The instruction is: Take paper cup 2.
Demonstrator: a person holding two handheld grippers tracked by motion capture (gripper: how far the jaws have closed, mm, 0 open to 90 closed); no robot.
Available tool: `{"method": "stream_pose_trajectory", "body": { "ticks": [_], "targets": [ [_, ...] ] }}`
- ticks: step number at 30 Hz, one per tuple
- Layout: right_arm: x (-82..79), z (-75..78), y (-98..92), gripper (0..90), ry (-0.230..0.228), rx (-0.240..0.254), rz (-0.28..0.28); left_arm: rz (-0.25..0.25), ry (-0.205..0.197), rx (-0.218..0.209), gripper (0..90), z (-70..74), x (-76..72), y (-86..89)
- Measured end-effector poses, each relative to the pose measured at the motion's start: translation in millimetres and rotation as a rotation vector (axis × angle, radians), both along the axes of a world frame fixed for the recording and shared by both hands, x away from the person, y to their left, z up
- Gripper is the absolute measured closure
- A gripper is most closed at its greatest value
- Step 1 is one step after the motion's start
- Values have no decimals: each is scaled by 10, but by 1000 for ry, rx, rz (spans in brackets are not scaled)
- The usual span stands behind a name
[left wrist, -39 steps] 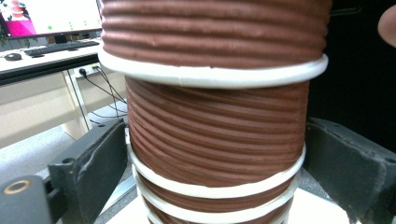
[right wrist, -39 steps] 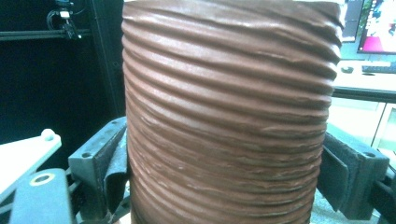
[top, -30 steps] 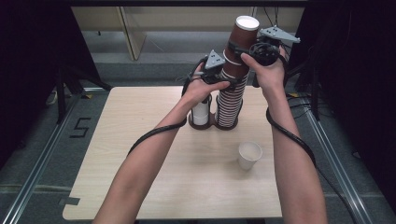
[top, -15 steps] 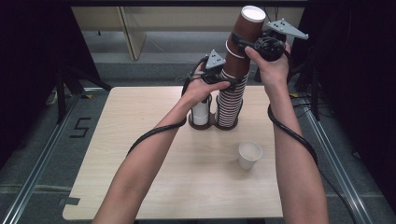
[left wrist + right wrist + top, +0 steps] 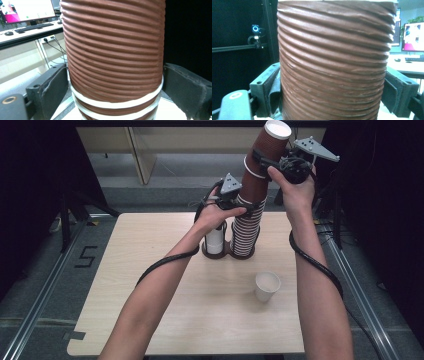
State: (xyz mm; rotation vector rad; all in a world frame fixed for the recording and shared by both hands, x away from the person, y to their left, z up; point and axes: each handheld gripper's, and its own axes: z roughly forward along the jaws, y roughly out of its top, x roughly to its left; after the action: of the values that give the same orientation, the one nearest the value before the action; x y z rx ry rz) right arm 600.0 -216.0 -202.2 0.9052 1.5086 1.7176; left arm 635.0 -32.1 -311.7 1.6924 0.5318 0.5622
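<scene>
A: Any legible text in the high view?

B: One mark. A dark figure "5" (image 5: 85, 256) stands on the grey floor (image 5: 45, 285) to the left of the table (image 5: 150, 285), just beside the floor rail.

A: Anything on the cups?

B: No print on the brown ribbed cups (image 5: 260, 165), nor on the white cup (image 5: 266, 285).

A: The gripper views?

B: In the left gripper view a monitor (image 5: 27, 10) shows a pale screen with a pink patch at its left; any writing on it is too small to read. In the right gripper view another monitor (image 5: 413, 33) shows pink shapes, likewise unreadable.

A: Brands or labels?

B: None readable.
</scene>
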Motion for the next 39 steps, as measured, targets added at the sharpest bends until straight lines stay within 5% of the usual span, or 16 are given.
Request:
{"method": "stream_pose_trajectory", "body": {
  "ticks": [4,12,22,30,39],
  "targets": [
    [-68,67,-61,163,-18,40,6,-10,-7,3,80,8,-5,17],
    [-168,96,-166,163,-30,31,-2,-13,-16,0,86,21,-30,25],
    [-443,35,-410,163,-40,37,-8,-33,-61,12,68,71,-239,153],
    [-727,-173,-578,162,-4,30,-19,-40,-98,28,71,85,-527,373],
    [-958,-704,-584,162,93,91,-10,-70,-125,57,68,-56,-902,618]
  ]
}}
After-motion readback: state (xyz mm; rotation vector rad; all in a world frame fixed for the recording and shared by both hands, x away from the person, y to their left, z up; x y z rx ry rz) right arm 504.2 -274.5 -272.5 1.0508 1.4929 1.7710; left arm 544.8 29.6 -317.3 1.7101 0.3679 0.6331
